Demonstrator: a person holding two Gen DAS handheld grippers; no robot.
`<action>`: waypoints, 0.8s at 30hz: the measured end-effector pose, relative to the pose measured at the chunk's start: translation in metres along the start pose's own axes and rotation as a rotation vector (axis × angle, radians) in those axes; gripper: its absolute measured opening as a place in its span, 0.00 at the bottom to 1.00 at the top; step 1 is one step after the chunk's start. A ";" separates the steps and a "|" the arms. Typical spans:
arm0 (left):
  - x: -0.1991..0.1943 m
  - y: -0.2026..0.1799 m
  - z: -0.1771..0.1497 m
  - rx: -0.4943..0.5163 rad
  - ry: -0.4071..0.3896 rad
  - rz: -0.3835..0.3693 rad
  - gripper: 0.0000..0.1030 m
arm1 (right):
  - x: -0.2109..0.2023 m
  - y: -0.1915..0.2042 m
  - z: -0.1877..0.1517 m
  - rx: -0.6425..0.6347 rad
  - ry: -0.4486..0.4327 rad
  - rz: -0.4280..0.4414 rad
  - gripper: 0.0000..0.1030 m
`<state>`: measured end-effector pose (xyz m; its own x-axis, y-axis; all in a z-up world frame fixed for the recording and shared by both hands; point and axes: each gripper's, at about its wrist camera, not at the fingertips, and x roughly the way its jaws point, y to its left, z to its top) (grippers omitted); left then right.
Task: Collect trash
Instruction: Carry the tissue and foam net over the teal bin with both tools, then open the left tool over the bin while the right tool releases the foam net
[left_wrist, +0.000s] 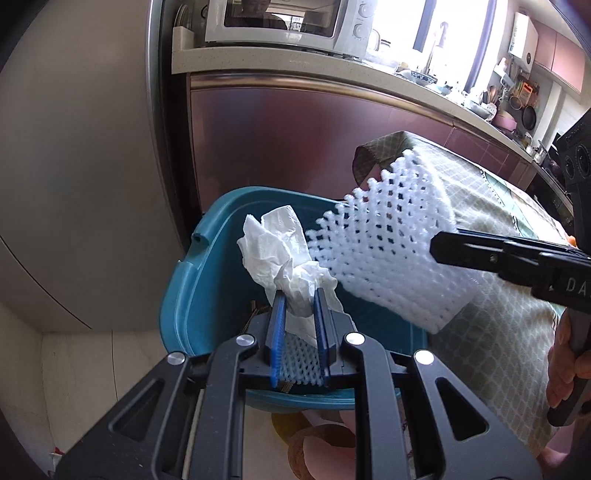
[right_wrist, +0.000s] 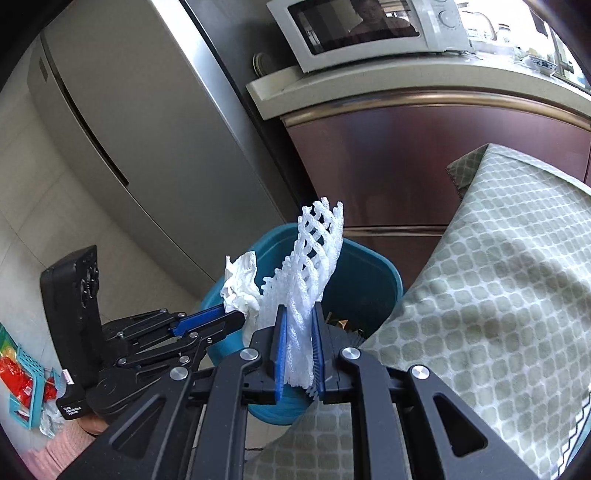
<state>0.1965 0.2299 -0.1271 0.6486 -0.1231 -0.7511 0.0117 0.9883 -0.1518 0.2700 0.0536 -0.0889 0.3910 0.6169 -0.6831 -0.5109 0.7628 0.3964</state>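
My left gripper (left_wrist: 299, 299) is shut on a crumpled white tissue (left_wrist: 277, 254) and holds it over the open teal trash bin (left_wrist: 192, 295). My right gripper (right_wrist: 298, 314) is shut on a white foam fruit net (right_wrist: 314, 266), also above the bin (right_wrist: 373, 273). In the left wrist view the net (left_wrist: 384, 251) hangs from the right gripper's black fingers (left_wrist: 480, 251) beside the tissue. In the right wrist view the left gripper (right_wrist: 236, 314) holds the tissue (right_wrist: 240, 284) just left of the net. Another piece of foam net (left_wrist: 299, 362) and other trash lie inside the bin.
A table with a green patterned cloth (right_wrist: 498, 295) stands right of the bin. A steel fridge (right_wrist: 129, 129) is at the left, maroon cabinets (left_wrist: 295, 140) and a microwave (left_wrist: 280, 22) behind. A small teal basket with red items (right_wrist: 26, 380) lies on the floor.
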 end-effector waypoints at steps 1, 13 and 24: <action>0.002 0.001 0.001 -0.003 0.004 0.003 0.16 | 0.005 0.002 0.001 0.001 0.010 -0.003 0.12; 0.032 -0.001 0.003 -0.024 0.055 0.016 0.18 | 0.031 0.000 0.012 0.028 0.065 -0.020 0.27; 0.044 -0.002 0.001 -0.022 0.071 0.035 0.25 | 0.009 -0.007 -0.004 0.028 0.032 0.016 0.28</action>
<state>0.2254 0.2230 -0.1590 0.5930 -0.0948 -0.7996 -0.0272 0.9901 -0.1376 0.2741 0.0530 -0.1008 0.3584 0.6227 -0.6955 -0.4949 0.7585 0.4240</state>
